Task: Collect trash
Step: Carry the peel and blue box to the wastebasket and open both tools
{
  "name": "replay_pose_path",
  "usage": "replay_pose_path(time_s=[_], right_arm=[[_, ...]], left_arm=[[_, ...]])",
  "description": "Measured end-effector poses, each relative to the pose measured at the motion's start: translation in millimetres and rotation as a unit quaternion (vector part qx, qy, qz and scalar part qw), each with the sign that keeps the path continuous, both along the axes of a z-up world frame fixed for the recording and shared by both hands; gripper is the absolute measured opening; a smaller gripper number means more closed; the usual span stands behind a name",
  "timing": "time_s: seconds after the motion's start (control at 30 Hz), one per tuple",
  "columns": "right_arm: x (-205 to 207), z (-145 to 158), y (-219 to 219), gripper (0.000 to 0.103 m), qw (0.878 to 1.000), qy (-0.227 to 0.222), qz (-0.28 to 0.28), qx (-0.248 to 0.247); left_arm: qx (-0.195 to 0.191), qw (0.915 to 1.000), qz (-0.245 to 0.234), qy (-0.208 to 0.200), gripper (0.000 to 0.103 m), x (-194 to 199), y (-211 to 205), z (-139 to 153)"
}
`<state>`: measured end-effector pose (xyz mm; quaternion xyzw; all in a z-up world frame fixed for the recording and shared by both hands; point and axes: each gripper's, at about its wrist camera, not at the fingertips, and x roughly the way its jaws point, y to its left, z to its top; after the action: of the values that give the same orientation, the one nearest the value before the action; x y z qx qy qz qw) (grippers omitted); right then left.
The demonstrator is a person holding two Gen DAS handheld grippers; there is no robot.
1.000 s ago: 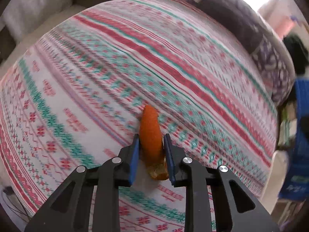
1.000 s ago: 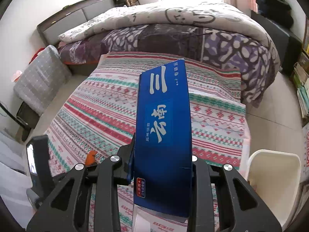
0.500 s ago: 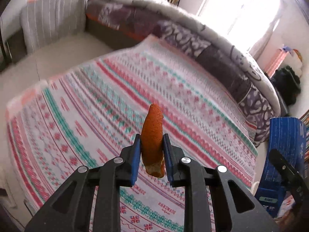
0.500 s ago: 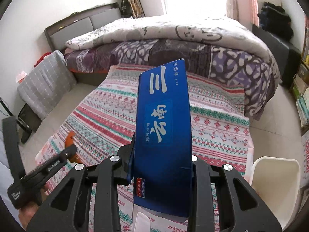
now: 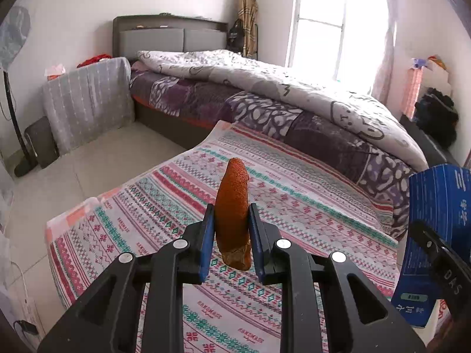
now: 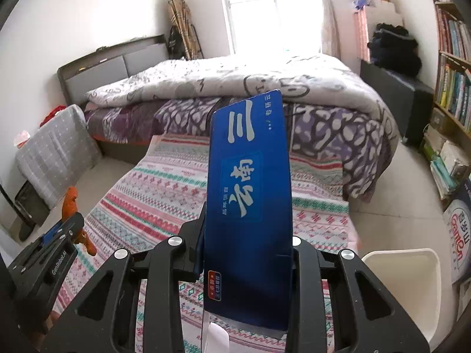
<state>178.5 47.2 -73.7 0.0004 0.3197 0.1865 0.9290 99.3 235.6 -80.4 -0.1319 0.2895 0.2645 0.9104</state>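
My left gripper (image 5: 231,216) is shut on an orange peel (image 5: 232,206) that stands upright between its blue pads, lifted above the striped patterned cloth (image 5: 294,206). My right gripper (image 6: 247,220) is shut on a long blue carton (image 6: 248,182) with white characters, held upright above the same cloth (image 6: 153,194). In the right wrist view the left gripper (image 6: 63,228) and its orange peel (image 6: 70,203) appear at the lower left. The blue carton (image 5: 432,229) shows at the right edge of the left wrist view.
A white bin (image 6: 409,291) stands on the floor at the lower right of the cloth. Behind the cloth is a bed (image 5: 265,88) with a purple and white duvet. A grey covered unit (image 5: 85,100) is at the left, a bookshelf (image 6: 450,88) at the right.
Both grippers rose and tilted up, so the bed and window came into view. The peel left the cloth in the left gripper. The carton stayed gripped.
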Motion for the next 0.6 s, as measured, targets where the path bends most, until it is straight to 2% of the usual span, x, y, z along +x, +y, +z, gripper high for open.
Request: replay_pose_path(time_s=[0.33, 0.6], right_arm=[[-3.6, 9.3, -20.9, 0.029, 0.999, -0.028, -0.025, -0.008], [-4.0, 12.6, -45.3, 0.029, 0.998, -0.034, -0.045, -0.008]], left_arm=[[0.013, 0.9996, -0.024, -0.011, 0.023, 3.1, -30.3, 11.0], [0.024, 0.9985, -0.047, -0.016, 0.023, 10.1, -58.2, 16.5]])
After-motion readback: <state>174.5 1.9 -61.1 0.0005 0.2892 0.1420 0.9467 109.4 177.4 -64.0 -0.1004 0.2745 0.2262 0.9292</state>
